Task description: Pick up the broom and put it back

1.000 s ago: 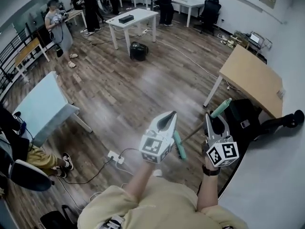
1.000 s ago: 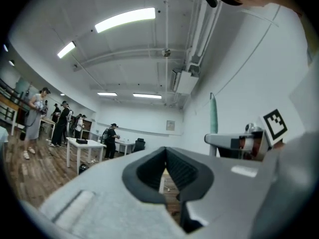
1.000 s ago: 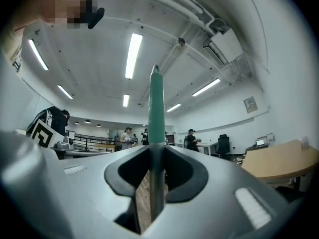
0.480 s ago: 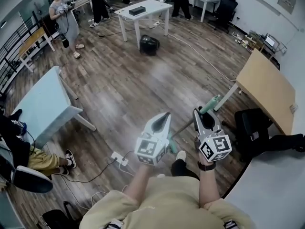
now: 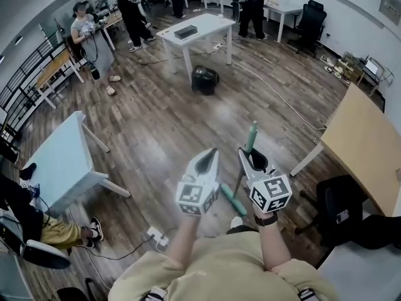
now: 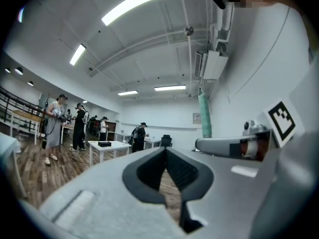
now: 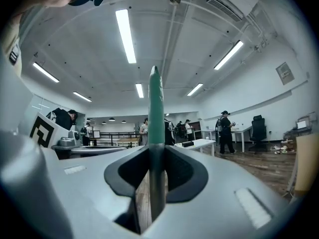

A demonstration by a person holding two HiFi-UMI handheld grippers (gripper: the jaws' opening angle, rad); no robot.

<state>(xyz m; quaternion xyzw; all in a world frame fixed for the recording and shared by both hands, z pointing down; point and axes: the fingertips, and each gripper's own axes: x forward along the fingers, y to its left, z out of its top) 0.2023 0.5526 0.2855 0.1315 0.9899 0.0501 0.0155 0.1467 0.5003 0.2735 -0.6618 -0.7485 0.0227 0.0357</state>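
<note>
You've got the broom up off the floor, R gripper clamped on its stick, L gripper closed on nothing, but it's not put back yet.

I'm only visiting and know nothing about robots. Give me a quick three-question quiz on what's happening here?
1. True or false: the left gripper holds the broom.
2. What lies on the white table? A) a dark flat box B) a potted plant C) a bucket
3. Fill in: the right gripper grips the broom by its ____.
Key: 1 false; 2 A; 3 handle.
</note>
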